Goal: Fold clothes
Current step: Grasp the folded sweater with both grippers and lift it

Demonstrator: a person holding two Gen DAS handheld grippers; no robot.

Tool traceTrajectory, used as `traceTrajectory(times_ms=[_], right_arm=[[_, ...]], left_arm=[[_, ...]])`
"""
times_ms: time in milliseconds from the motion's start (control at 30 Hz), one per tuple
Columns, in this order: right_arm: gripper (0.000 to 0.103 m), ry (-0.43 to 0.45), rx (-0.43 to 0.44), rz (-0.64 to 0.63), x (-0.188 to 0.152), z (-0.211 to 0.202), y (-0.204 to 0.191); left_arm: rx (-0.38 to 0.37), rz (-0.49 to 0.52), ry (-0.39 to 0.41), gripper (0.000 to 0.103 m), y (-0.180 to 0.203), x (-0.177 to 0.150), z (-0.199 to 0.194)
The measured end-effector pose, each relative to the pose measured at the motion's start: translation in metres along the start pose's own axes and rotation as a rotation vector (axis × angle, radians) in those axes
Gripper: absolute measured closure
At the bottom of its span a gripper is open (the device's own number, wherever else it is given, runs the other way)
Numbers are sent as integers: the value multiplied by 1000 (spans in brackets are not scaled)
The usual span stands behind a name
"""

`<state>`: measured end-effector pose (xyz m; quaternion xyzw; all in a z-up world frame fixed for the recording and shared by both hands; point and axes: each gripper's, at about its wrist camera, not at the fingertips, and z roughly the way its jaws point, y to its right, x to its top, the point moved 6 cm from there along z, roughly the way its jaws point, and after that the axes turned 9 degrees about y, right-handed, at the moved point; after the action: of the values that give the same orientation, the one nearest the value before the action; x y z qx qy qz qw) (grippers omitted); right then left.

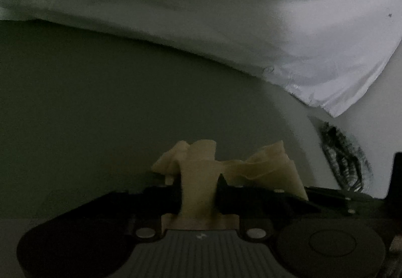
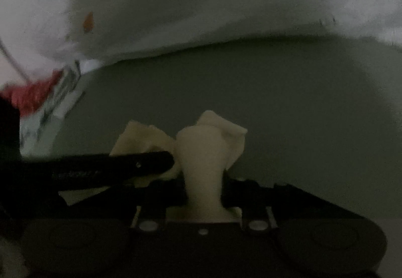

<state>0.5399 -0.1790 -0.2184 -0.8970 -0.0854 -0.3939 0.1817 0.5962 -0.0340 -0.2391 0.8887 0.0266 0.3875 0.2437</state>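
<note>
Left gripper [image 1: 198, 152] at lower centre of left wrist view: cream fingers [image 1: 198, 177] pressed together, crumpled cream flaps at tips; whether cloth was pinched between them, could not tell. Grey surface [image 1: 100, 102] lay beyond; white garment [image 1: 226, 26] spread across upper frame, its corner at right. Right gripper [image 2: 208, 132] likewise closed at lower centre of right wrist view, same doubt. White garment [image 2: 201, 1] filled upper frame; red item [image 2: 27, 97] at left edge, blurred.
</note>
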Motion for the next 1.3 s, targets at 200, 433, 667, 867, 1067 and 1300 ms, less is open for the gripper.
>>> traceTrajectory(times_ms=[200,433,667,867,1067,1300], right_arm=[[82,156,-43,-118,16,-74,-26],[82,364,-102,-124,40,-181,-33],[82,554,-209,-199,72,-275,-8],[81,647,-245,-126,78,-333,73],[81,644,-203,-117,73,-367,174],[81,573,-55,-58,81,-373,304]], left_arm=[[-78,-5,113,82,41,9,-57],[-198,97,247,83,117,32,-115],[-338,173,330,83,220,53,-140],[-376,243,353,83,314,37,-139],[-317,228,320,83,404,-5,-92],[-283,173,222,83,483,-25,-12]])
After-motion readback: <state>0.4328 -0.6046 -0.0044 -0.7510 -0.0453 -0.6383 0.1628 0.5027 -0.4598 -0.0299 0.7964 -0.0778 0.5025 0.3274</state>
